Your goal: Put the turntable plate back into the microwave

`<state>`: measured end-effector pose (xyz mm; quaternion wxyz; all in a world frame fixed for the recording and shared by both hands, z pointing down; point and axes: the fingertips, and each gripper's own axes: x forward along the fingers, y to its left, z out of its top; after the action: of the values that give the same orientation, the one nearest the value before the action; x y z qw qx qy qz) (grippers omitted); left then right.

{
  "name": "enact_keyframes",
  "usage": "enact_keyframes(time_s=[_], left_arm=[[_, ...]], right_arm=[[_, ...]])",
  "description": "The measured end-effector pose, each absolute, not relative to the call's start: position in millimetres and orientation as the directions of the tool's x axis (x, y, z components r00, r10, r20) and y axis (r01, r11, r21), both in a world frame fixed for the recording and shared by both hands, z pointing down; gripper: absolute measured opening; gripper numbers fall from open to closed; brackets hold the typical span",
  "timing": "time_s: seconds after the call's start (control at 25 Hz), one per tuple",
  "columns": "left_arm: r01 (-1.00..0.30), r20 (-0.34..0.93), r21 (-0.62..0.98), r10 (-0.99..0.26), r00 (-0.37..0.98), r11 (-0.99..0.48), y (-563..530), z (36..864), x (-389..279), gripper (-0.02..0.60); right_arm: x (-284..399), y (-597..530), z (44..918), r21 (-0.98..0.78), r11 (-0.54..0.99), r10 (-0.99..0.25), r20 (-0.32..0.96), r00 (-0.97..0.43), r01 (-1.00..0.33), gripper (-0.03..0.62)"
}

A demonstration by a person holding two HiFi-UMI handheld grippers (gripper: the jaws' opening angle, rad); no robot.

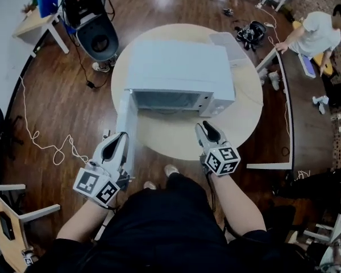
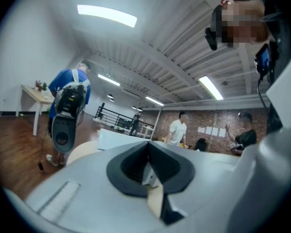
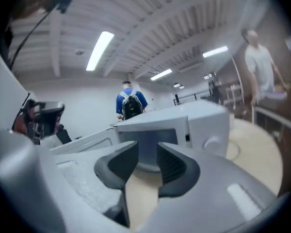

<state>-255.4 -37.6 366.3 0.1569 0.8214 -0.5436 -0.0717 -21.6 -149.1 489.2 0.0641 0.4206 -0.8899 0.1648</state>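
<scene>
- The turntable plate (image 3: 148,167) is lying inside the microwave (image 1: 179,67), whose door (image 1: 127,121) is standing open.
- The left gripper (image 1: 120,138) is hovering beside that door, its fingers pressing together on nothing.
- The right gripper (image 1: 208,128) is hovering in front of the microwave, its fingers standing partly apart and empty.

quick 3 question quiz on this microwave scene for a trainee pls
1. The microwave stands on: A a round table; B the floor; C a chair.
2. True or false: its door is shut.
3. Which gripper has its jaws apart with nothing between them: the left gripper or the right gripper?

Key: 1 A. 2 False, the door is swung open. 3 The right gripper.
</scene>
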Motion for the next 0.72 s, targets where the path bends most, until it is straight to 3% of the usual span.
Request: enact_keyframes(time_s=[0.12,0.24,0.52,0.72], left_arm=[[-0.811,0.015,0.366,-0.869,0.495,-0.456,-57.1,372.1,-207.7,0.007],[-0.806,0.027,0.364,-0.86,0.509,-0.466,-77.8,392.1,-178.4,0.007],[-0.905,0.19,0.226,-0.895,0.404,-0.36,-80.3,464.0,-186.2,0.006],[-0.943,0.242,0.231,-0.924,0.296,-0.241,-81.7,478.9,-198.0,0.006]], right_arm=[[12.3,-124.0,429.1,-0.053,0.598,-0.781,0.185,-0.596,-0.8,0.083],[44.7,-113.0,400.0,-0.055,0.55,-0.822,0.142,-0.552,-0.833,0.003],[103.3,-109.8,444.3,-0.211,0.433,-0.863,0.184,-0.47,-0.876,0.0],[110.2,-118.0,469.5,-0.209,0.477,-0.829,0.214,-0.516,-0.854,0.0]])
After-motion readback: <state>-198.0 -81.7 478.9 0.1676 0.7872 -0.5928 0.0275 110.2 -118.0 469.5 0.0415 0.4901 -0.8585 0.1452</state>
